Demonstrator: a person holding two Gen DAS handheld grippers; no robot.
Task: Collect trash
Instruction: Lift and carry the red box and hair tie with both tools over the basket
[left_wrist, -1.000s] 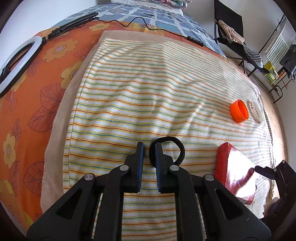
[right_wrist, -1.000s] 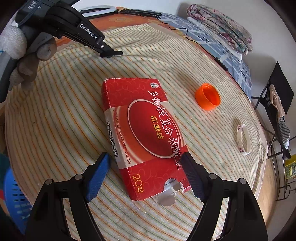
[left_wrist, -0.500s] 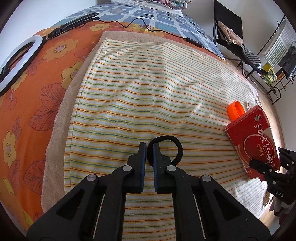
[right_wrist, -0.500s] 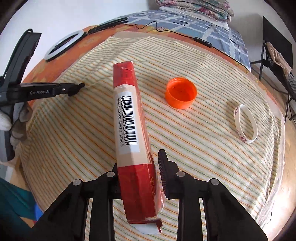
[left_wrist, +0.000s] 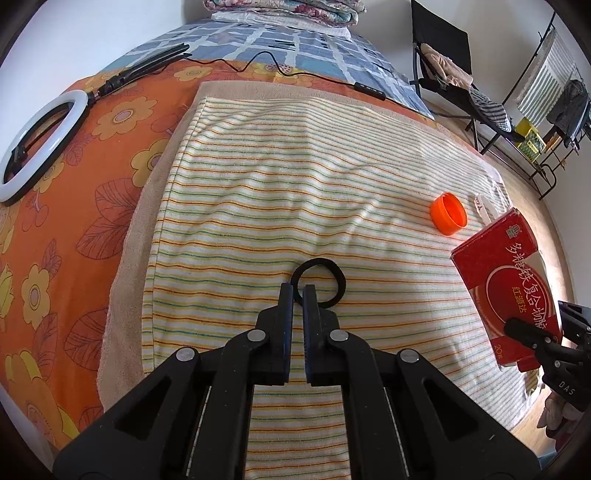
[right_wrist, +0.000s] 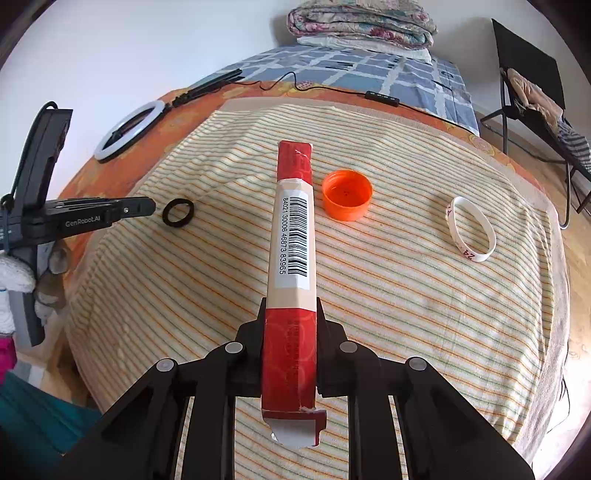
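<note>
A red cardboard box (right_wrist: 293, 221) stands on its narrow edge, barcode side up, lifted over the striped towel (right_wrist: 406, 295). My right gripper (right_wrist: 291, 306) is closing on it, pads pressing both broad faces; the left wrist view shows the box (left_wrist: 513, 280) and right gripper (left_wrist: 528, 332) at far right. My left gripper (left_wrist: 298, 290) is shut on the near edge of a black hair band (left_wrist: 319, 282). From the right wrist view the band (right_wrist: 178, 212) hangs at the left gripper's (right_wrist: 147, 208) tip. An orange cap (right_wrist: 346, 199) and a white wristband (right_wrist: 472, 229) lie on the towel.
The towel covers an orange flowered bedspread (left_wrist: 74, 221). A ring light (left_wrist: 37, 140) and its cable lie at the far left. Folded quilts (right_wrist: 362, 26) sit at the bed's head. A black chair with clothes (left_wrist: 443, 66) stands beyond the right edge.
My right gripper went from wide open around the flat box to clamped on it, rolling it onto its edge and lifting it. The left gripper rose slightly with the band.
</note>
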